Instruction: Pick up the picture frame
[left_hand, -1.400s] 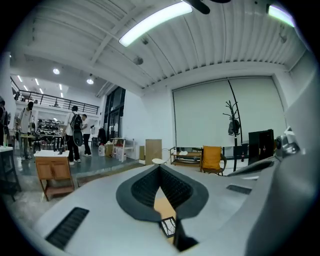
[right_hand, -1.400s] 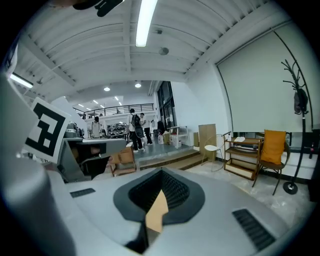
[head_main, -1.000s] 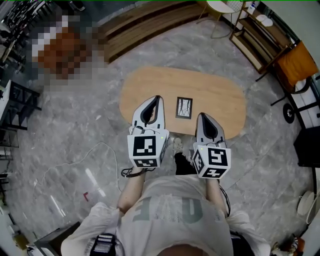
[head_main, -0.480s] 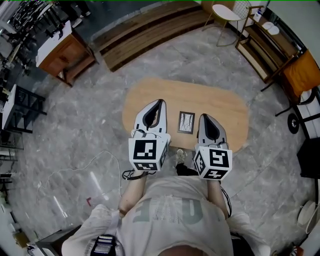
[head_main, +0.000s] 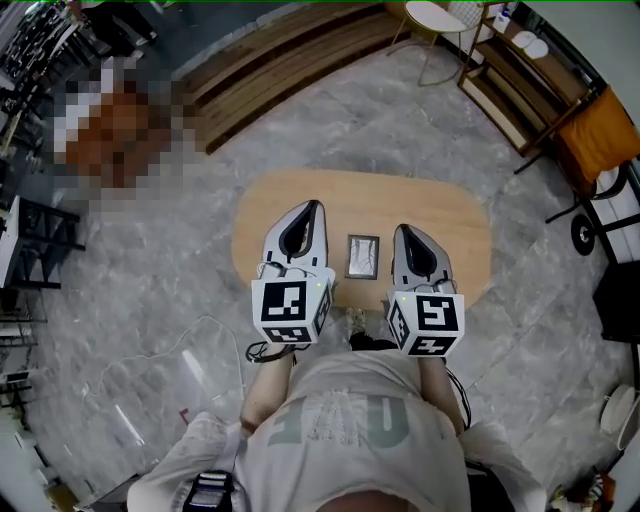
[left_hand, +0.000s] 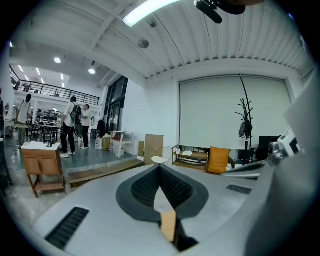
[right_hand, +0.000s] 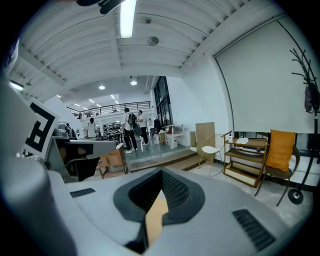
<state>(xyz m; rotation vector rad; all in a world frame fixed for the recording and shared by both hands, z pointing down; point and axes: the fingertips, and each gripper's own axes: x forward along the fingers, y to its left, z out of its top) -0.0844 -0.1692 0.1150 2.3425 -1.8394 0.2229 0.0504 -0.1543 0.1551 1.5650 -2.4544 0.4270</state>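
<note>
There, picture frame (head_main: 362, 256) flat on table (head_main: 450, 215).

A picture frame (head_main: 362, 257) lies flat on the oval wooden surface (head_main: 430, 205), near its 6 o'clock edge. The left tool (head_main: 315, 207) is at the frame's 9 o'clock and the right tool (head_main: 401, 230) at its 3 o'clock. Both point toward 12 o'clock with jaws together, apart from the frame.

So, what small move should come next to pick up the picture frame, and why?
Probably open the right hand-held gripper and tip it down toward the small dark rectangular picture frame. The frame lies flat and untouched on the oval light wooden table, between it and the left hand-held gripper. Both have their jaws closed and empty.
</note>
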